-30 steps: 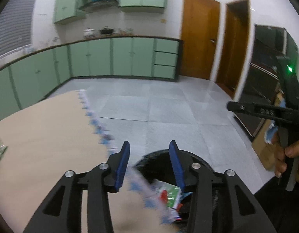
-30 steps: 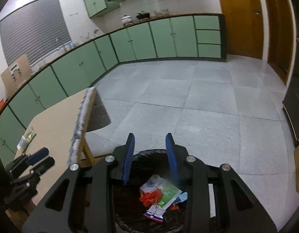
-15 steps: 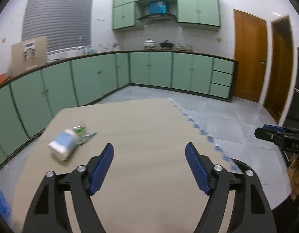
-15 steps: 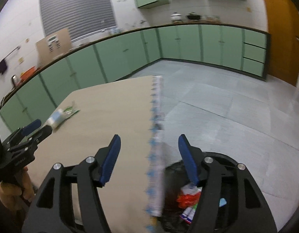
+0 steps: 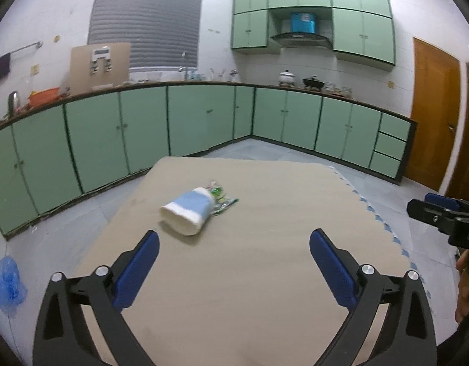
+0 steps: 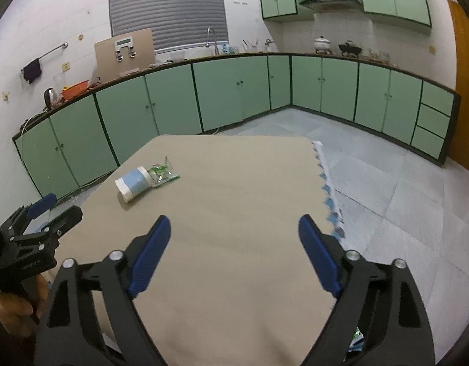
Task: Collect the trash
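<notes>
A white and blue paper cup (image 5: 188, 210) lies on its side on the beige table (image 5: 264, 274), with a crumpled green wrapper (image 5: 220, 196) touching its far end. My left gripper (image 5: 233, 238) hovers over the table short of the cup, its jaws opening wide with nothing between them. In the right wrist view the cup (image 6: 133, 183) and wrapper (image 6: 162, 175) lie far left of my right gripper (image 6: 234, 222), whose jaws are also opening and hold nothing. Each gripper shows at the edge of the other's view: right gripper (image 5: 420, 202), left gripper (image 6: 63, 207).
The table's scalloped blue-white edge (image 6: 328, 195) runs along its right side, with grey tiled floor beyond. A scrap of trash (image 6: 356, 340) shows below that edge. A blue plastic bag (image 5: 7, 280) lies on the floor at the left. Green cabinets (image 5: 204, 122) line the walls.
Both views have swung from the black bin with trash over to the table, bringing the cup and wrapper towards the middle. Both pairs of jaws have spread much wider.
</notes>
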Available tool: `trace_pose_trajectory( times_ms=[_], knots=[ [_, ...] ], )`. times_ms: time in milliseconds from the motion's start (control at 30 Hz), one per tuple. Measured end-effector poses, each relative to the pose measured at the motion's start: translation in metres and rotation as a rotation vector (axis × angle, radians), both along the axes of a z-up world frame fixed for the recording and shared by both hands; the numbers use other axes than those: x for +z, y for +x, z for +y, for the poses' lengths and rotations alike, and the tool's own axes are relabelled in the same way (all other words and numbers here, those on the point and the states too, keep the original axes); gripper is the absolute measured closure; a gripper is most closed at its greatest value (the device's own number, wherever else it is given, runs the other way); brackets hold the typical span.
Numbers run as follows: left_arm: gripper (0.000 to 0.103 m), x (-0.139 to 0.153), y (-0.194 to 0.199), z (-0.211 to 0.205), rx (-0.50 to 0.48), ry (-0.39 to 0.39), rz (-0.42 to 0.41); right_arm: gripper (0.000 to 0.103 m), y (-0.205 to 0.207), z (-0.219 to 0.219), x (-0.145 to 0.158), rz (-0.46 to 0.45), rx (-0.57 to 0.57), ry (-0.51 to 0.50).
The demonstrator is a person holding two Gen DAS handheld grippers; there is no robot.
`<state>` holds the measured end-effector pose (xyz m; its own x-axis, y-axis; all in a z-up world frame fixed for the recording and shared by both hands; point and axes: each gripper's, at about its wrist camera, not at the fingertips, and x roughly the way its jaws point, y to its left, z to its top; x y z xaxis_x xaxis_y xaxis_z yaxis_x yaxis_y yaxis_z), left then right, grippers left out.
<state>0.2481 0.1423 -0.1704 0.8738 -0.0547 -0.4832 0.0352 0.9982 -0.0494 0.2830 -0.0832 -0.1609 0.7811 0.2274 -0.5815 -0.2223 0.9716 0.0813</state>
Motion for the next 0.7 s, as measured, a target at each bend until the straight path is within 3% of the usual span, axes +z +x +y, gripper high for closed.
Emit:
trace_pose_trajectory(
  times_ms=[300,700],
  knots=[
    [0.006,-0.011,0.011,0.042,0.07,-0.006,0.001,0.015,0.028,0.04,-0.016,0.017,0.009,0.013],
    [0.007,-0.042,0.055,0.052,0.079,-0.042,0.042,0.015,0.071,0.07,-0.045,0.05,0.01,0.021]
  ],
)
